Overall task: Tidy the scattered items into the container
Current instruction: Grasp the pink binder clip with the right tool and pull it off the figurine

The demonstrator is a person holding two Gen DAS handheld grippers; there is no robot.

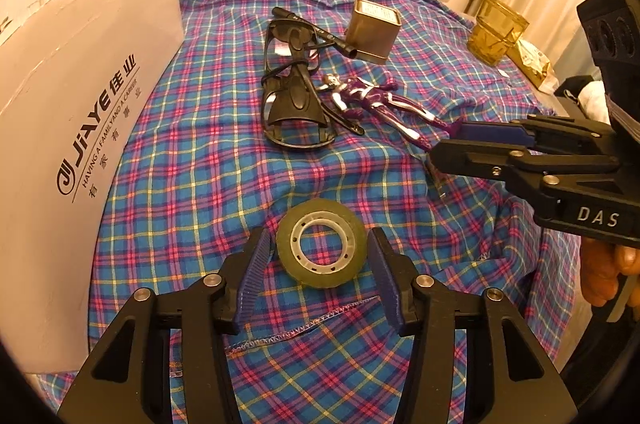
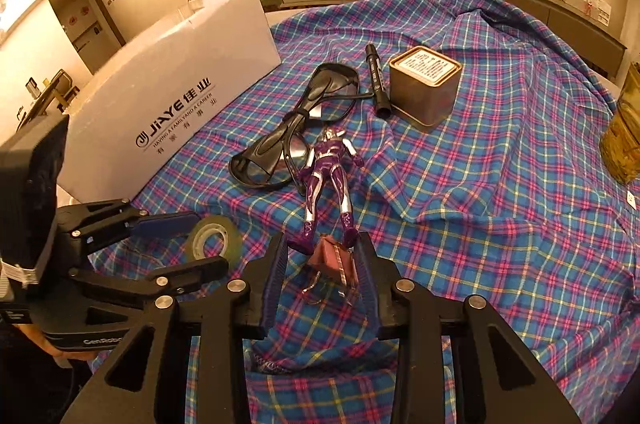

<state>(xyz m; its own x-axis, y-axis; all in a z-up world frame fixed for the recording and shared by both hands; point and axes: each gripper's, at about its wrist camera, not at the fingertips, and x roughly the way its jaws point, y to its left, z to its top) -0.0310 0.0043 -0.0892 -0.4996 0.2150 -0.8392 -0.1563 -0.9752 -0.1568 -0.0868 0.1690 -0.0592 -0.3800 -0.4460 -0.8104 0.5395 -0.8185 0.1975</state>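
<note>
Straddling the tape roll with pads apart, the left hand-held gripper is needing a level squeeze, while the right hand-held gripper is bracketing, not yet pinching, the small brown keyring tag.

- A plaid cloth in blue, pink and yellow covers the bench.
- A roll of clear tape lies flat between the left claw's fingers.
- A small brown tag with a wire ring lies between the right claw's fingers.
- Just beyond it lies a purple toy figure.
- Farther off: black goggles, a black marker, a square tin.
- A white box stands left of the left claw.
</note>
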